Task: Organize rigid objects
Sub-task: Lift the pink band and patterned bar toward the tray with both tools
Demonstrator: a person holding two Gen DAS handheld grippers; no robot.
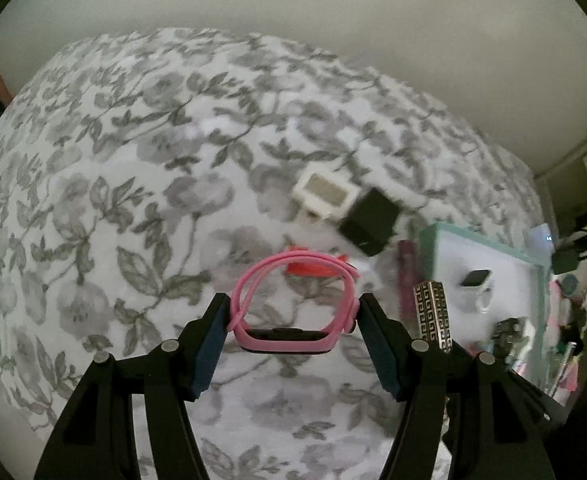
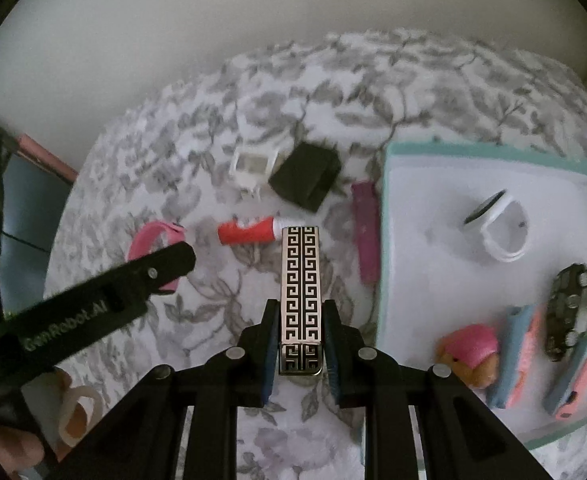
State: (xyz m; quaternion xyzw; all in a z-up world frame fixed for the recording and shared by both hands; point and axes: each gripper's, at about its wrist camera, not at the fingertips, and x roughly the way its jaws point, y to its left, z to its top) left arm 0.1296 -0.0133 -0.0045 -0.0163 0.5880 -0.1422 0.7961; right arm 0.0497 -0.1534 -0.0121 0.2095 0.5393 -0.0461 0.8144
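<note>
**tidy_tom:** Trying to work out the grips here. Left gripper [image 1: 295, 306] partly spread, pinching the pink watch [image 1: 285, 341] across the strap sides, face toward the camera, loop pointing forward. Why sideways like that?

**benchfly:** Probably down to shape. Squeezing the strap flanks rather than the face, so no pad pressing on a smooth screen and less chance of slipping. Held above the floral cloth [image 1: 133, 200] by the look of it, not resting on it.

**tidy_tom:** And the right gripper [image 2: 300, 308]? Pressed nearly together on the key-patterned case [image 2: 299, 272], gripping the near end, most of the length sticking out ahead.

**benchfly:** Makes sense for a narrow, stiff bar. Clamped on the long sides, far end free to go down first. Bit of a lever though, so could swing in the pads if bumped.

**tidy_tom:** Destination?

**benchfly:** Guessing the teal-rimmed tray [image 2: 385, 240] just right of the case. Already holding a white watch [image 2: 497, 232], a dark toy car [image 2: 569, 308], a pink plush toy [image 2: 469, 348] and some blue-and-pink sticks [image 2: 513, 356]. Plenty of bare floor toward its left side.

**tidy_tom:** Out on the cloth: red tube [image 2: 245, 232], black box [image 2: 305, 176], white frame [image 2: 253, 164], magenta strip [image 2: 365, 232] right beside the tray's left rim.

**benchfly:** So roughly midway through the sorting, judging by that. Worth keeping the two loads apart on the way over.
</note>
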